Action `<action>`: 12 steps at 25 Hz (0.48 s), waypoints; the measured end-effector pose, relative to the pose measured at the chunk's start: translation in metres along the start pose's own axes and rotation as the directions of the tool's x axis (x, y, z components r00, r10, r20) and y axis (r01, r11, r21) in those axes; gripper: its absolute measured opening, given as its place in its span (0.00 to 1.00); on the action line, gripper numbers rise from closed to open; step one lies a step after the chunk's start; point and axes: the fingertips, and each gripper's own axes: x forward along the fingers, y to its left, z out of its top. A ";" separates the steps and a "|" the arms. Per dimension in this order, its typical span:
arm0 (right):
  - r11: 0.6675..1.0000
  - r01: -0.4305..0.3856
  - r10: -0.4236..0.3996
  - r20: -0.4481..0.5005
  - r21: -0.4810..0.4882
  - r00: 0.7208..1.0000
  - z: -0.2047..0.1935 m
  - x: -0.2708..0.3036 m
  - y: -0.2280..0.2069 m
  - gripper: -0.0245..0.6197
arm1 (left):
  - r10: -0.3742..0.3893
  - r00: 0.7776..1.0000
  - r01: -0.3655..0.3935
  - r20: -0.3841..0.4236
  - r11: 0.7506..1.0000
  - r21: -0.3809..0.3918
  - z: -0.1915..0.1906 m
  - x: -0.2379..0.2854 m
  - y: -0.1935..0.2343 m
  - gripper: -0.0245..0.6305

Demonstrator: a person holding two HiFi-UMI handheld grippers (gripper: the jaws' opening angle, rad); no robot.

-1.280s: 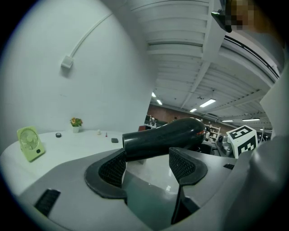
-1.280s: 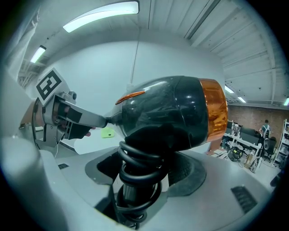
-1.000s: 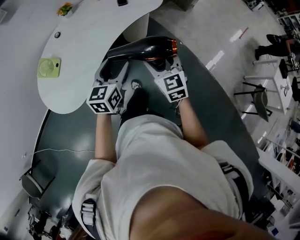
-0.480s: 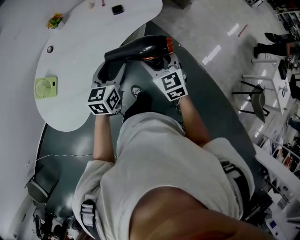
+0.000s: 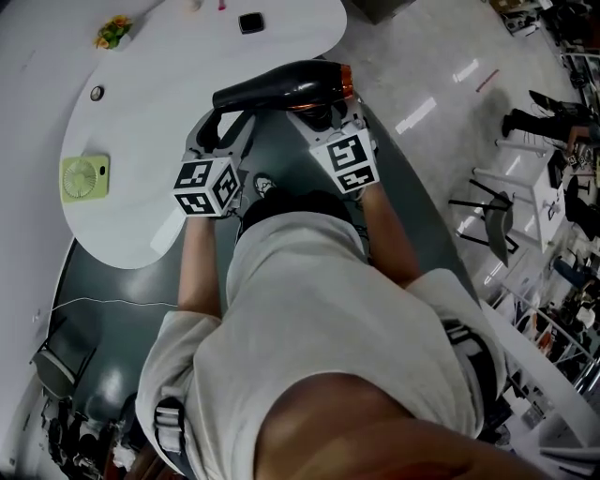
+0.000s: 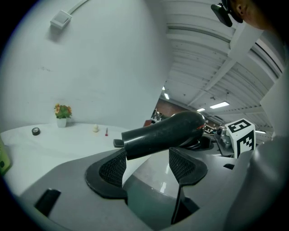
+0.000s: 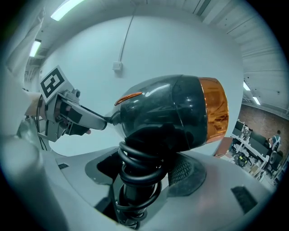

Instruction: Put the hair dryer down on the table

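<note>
The white bench (image 5: 141,141) fills the upper left of the head view, and its curved edge runs just beside both tools. The hair dryer (image 5: 281,84) is in the air at that edge. Its barrel is level, with the narrow nozzle end toward the bench and the orange rear end toward the open floor. It is not yet set down.

Right tool (image 5: 323,117): closed on the dryer's handle, which points down between the jaws with the cord (image 7: 135,164) wound round it in coils. This tool carries the load.

Left tool (image 6: 146,164): jaws apart, nothing clamped. The nozzle end of the barrel crosses just above the jaw tips; contact cannot be confirmed.

Handling, as a judgement:
- The body is a rigid, glossy shell, likely smooth and prone to slip.
- The heavy part is probably the wide rear housing above the handle, so the unit will tend to tip about the grip.
- The cord-wrapped handle is the better hold. The coils give friction, though they may shift under the pads.
- Support under the nozzle would check rotation.
- Lower onto a bare patch and let the barrel side touch before release; a round barrel may roll.

Smaller items on the bench: a green fan (image 5: 84,176), well apart from the dryer, and a small black object (image 5: 250,22) and a potted flower (image 5: 112,30) at the far side.
</note>
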 end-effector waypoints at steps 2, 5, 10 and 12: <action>1.000 -0.016 0.015 -0.007 -0.007 1.000 0.003 0.010 -0.003 0.48 | 0.007 1.000 -0.007 0.006 0.999 -0.031 0.003 0.005 0.009 0.50; 0.999 -0.039 0.039 -0.013 -0.026 0.999 0.009 0.026 -0.011 0.48 | 0.030 1.000 -0.030 0.008 0.998 -0.051 0.008 0.014 0.020 0.50; 0.994 -0.093 0.093 -0.011 -0.049 0.996 0.012 0.058 -0.027 0.48 | 0.085 0.996 -0.084 0.009 0.994 -0.066 0.014 0.036 0.040 0.50; 0.990 -0.122 0.122 -0.007 -0.064 0.993 0.015 0.073 -0.035 0.48 | 0.119 0.993 -0.118 0.014 0.990 -0.078 0.017 0.046 0.049 0.50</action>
